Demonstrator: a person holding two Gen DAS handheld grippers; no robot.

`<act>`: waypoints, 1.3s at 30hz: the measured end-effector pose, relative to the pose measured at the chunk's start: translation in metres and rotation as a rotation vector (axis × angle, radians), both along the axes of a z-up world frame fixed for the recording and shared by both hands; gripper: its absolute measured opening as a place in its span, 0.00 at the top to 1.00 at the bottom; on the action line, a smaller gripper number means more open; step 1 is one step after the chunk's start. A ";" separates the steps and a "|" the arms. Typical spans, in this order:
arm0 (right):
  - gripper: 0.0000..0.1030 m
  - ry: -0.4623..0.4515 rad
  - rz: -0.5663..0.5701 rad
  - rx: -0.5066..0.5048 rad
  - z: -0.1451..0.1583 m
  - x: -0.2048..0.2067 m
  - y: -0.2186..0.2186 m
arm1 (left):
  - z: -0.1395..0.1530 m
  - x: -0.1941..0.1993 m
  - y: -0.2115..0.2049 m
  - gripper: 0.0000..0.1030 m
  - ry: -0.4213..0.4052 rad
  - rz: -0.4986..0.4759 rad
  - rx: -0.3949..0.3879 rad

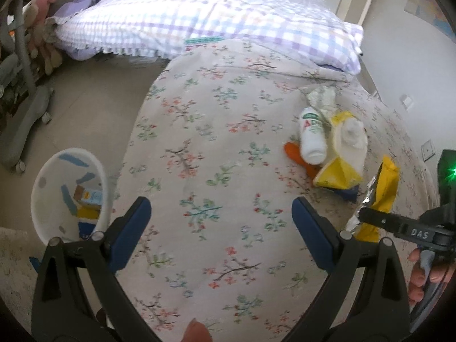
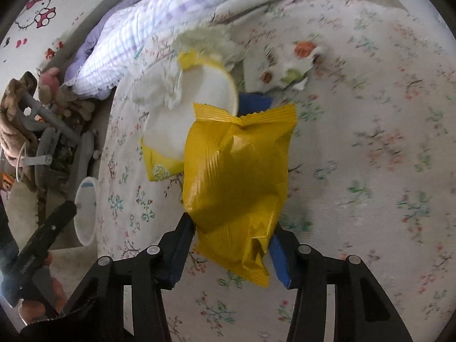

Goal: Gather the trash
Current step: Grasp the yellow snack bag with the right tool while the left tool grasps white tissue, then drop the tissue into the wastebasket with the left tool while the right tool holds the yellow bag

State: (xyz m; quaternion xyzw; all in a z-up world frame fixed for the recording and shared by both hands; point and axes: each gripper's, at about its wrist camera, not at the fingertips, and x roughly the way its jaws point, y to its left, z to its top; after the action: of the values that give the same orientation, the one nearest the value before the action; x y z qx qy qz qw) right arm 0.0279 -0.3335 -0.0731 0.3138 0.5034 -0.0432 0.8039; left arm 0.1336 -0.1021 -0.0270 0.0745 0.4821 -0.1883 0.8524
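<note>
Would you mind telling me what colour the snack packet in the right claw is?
Yellow: the snack packet shows best in the right wrist view.

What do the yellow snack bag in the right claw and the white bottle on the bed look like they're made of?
Yellow snack bag: apparently thin plastic film with a foil lining, going by the glossy creases, crimped serrated edge and the silver inside seen from the left wrist. White bottle: probably rigid plastic; smooth, opaque, slightly shiny, with a printed label.
</note>
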 end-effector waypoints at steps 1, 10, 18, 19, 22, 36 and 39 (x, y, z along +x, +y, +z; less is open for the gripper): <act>0.50 -0.009 -0.007 -0.012 0.003 -0.004 -0.005 | -0.001 -0.002 -0.007 0.04 -0.001 -0.010 0.002; 0.50 0.006 -0.115 -0.149 0.010 -0.035 -0.059 | -0.004 -0.007 -0.071 0.05 -0.055 -0.081 -0.046; 0.50 0.021 -0.137 -0.171 0.007 -0.047 -0.087 | -0.012 -0.011 -0.129 0.25 -0.186 -0.204 -0.097; 0.50 0.022 -0.140 -0.167 0.006 -0.046 -0.087 | -0.013 -0.010 -0.132 0.26 -0.198 -0.205 -0.099; 0.50 0.031 -0.143 -0.155 0.003 -0.047 -0.089 | -0.016 -0.004 -0.140 0.36 -0.222 -0.204 -0.114; 0.50 0.019 -0.139 -0.159 0.006 -0.041 -0.088 | -0.011 -0.003 -0.142 0.84 -0.257 -0.199 -0.186; 0.50 0.006 -0.143 -0.166 0.010 -0.043 -0.087 | -0.005 -0.007 -0.139 0.85 -0.258 -0.211 -0.195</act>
State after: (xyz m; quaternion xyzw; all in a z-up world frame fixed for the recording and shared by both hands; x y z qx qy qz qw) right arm -0.0153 -0.4208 -0.0630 0.2810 0.4770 -0.1429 0.8204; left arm 0.1266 -0.2410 -0.0320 0.0652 0.3378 -0.3111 0.8859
